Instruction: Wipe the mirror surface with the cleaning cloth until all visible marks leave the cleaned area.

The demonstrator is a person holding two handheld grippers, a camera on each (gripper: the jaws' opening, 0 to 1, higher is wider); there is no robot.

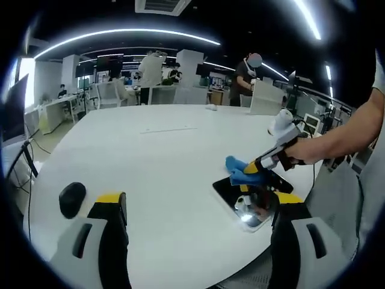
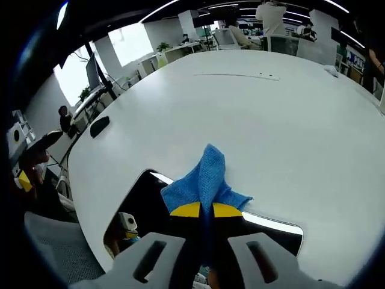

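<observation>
We press the cloth (image 2: 204, 177) on the mirror (image 2: 141, 201).
Right gripper (image 2: 206, 211) clamps the cloth; left gripper (image 1: 198, 208) hangs released above the table (image 1: 156, 156).

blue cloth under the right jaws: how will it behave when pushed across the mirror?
Probably floppy: the blue cleaning cloth is bunched and folded where the right gripper pinches it, so it should drag and crumple rather than slide flat. Likely light, since a small pinch carries it. The mirror looks glossy and lies flat on the white table, so the cloth may glide easily.
</observation>
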